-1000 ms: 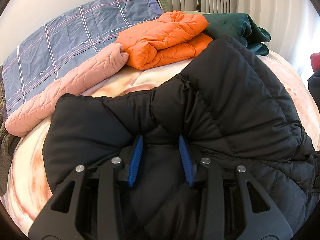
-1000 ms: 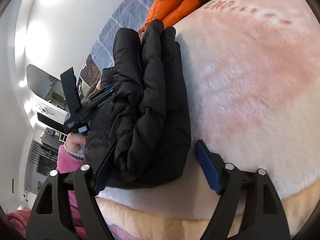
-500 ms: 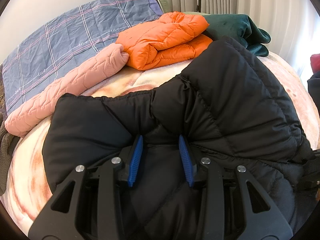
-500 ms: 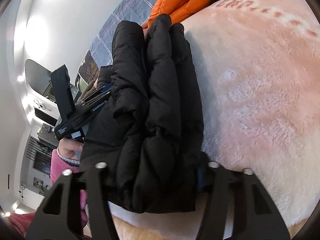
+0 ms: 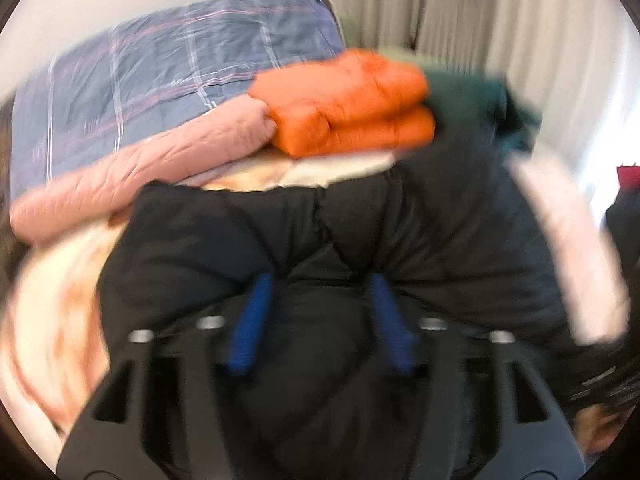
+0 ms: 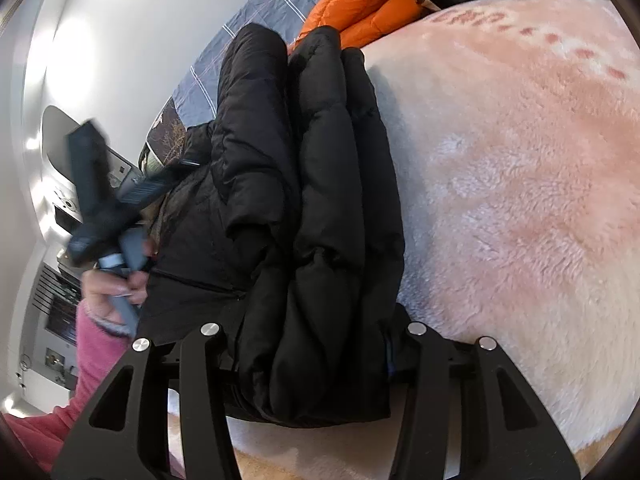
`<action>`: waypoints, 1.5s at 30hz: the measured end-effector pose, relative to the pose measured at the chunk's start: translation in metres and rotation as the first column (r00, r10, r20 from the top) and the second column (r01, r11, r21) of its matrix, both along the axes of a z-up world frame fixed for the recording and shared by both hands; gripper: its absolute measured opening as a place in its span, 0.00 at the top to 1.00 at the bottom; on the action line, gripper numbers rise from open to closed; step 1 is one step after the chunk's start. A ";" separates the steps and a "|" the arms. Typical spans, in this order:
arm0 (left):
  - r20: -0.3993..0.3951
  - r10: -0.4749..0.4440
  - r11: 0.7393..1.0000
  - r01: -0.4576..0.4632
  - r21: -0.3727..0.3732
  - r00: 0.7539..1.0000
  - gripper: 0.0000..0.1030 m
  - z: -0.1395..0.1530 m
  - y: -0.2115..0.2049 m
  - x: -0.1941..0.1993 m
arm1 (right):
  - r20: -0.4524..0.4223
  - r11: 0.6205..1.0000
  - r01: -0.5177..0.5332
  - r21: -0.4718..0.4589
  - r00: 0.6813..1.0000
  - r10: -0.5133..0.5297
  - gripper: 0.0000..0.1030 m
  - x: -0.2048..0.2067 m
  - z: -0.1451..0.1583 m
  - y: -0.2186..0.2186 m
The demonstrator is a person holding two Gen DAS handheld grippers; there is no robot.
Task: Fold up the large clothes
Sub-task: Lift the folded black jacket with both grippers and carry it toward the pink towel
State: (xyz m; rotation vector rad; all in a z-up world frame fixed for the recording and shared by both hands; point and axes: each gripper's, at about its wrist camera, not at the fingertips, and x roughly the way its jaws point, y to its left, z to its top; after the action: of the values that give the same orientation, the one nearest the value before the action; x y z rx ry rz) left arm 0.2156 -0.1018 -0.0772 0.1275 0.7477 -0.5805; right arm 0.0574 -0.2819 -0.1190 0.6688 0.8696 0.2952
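A black puffer jacket [image 5: 420,216] lies folded in thick layers on a pink fleece blanket [image 6: 520,184]. My left gripper [image 5: 320,320] is shut on a bunched edge of the black jacket, its blue pads [image 5: 252,320] pressing the fabric between them; the view is motion-blurred. My right gripper [image 6: 316,356] is shut on the stacked end of the same jacket [image 6: 304,200], the fingertips buried in fabric. The left gripper [image 6: 120,196] shows in the right wrist view at the jacket's far side, held by a hand in a pink sleeve.
A folded orange jacket [image 5: 348,104] sits on a pink quilted garment [image 5: 132,172] at the back. A dark green garment [image 5: 480,96] lies to their right, a blue plaid cover [image 5: 160,72] behind. Curtains [image 5: 480,12] hang at the back right.
My right gripper has closed on the end of the black jacket. My left gripper, still gripping, has begun moving with the jacket, so its view has shifted and blurred.
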 end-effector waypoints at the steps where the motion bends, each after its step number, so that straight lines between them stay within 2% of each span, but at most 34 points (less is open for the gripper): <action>1: -0.004 0.019 0.998 -0.019 -0.063 1.000 0.22 0.010 0.011 -0.003 | 0.002 1.000 0.005 -0.003 1.000 -0.005 0.53 0.000 0.000 0.001; 2: 0.002 0.035 0.996 -0.034 -0.083 0.999 0.17 0.015 0.019 -0.005 | 0.003 1.000 0.006 -0.004 1.000 -0.006 0.53 0.000 0.000 0.002; 5: 0.049 0.102 0.994 -0.100 -0.034 0.994 0.11 0.021 0.037 -0.009 | 0.009 1.000 0.005 -0.010 1.000 -0.005 0.53 0.001 -0.001 0.004; 7: 0.003 0.166 0.986 -0.166 0.003 0.986 0.10 0.009 0.048 -0.001 | 0.014 1.000 0.005 -0.014 1.000 -0.005 0.52 0.001 -0.001 0.005; 8: -0.052 0.187 0.982 -0.188 -0.011 0.981 0.07 -0.001 0.055 0.007 | 0.017 1.000 0.005 -0.015 1.000 -0.005 0.52 0.001 0.000 0.005; 11: -0.218 0.162 0.968 -0.198 -0.156 0.962 0.04 -0.024 0.063 0.024 | 0.020 0.999 0.006 -0.032 1.000 -0.006 0.50 0.000 0.000 0.008; 13: -0.341 0.122 0.941 -0.218 -0.257 0.932 0.02 -0.043 0.060 0.038 | 0.021 0.999 0.007 -0.039 1.000 -0.006 0.50 -0.002 0.000 0.009; 15: -0.408 0.084 0.924 -0.225 -0.310 0.909 0.02 -0.060 0.048 0.047 | 0.022 0.999 0.007 -0.039 1.000 -0.006 0.50 -0.002 0.000 0.010; 17: -0.381 0.079 0.932 -0.204 -0.300 0.921 0.02 -0.058 0.033 0.048 | 0.023 0.999 0.007 -0.041 1.000 -0.006 0.50 -0.002 0.000 0.011; 19: -0.334 0.070 0.944 -0.171 -0.281 0.940 0.09 -0.050 0.012 0.045 | 0.024 0.999 0.008 -0.047 1.000 -0.007 0.50 -0.002 0.000 0.013; 23: -0.242 0.062 0.964 -0.121 -0.235 0.968 0.34 -0.033 -0.025 0.041 | 0.029 0.999 0.020 -0.051 0.999 -0.019 0.50 -0.002 0.002 0.016; 25: -0.205 0.065 0.970 -0.109 -0.215 0.977 0.45 -0.024 -0.039 0.038 | 0.038 0.998 0.032 -0.063 0.999 -0.030 0.54 -0.005 0.005 0.019; 27: -0.168 0.067 0.973 -0.101 -0.208 0.984 0.55 -0.009 -0.055 0.033 | 0.049 0.996 0.043 -0.083 0.998 -0.039 0.66 -0.008 0.012 0.023; 30: -0.098 0.065 0.974 -0.085 -0.208 0.993 0.60 0.019 -0.072 0.027 | 0.093 0.987 0.043 -0.152 0.995 -0.029 0.75 -0.014 0.034 0.034; 35: 0.051 0.079 0.977 -0.067 -0.203 0.996 0.62 0.065 -0.084 0.007 | 0.202 0.982 0.019 -0.189 0.979 0.020 0.76 -0.021 0.076 0.054; 41: 0.185 0.118 0.978 -0.082 -0.194 0.976 0.62 0.131 -0.099 0.011 | 0.346 0.964 0.014 -0.266 0.935 0.082 0.77 -0.002 0.136 0.079; 45: 0.258 0.161 0.980 -0.122 -0.159 0.953 0.62 0.178 -0.119 0.048 | 0.426 0.954 0.006 -0.300 0.896 0.129 0.77 0.044 0.172 0.094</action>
State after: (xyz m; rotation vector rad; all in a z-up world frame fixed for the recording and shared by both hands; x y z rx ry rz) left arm 0.2641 -0.2211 0.1006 0.0202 0.4447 -0.4653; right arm 0.1014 -0.1877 0.0527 0.2743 0.4814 0.3499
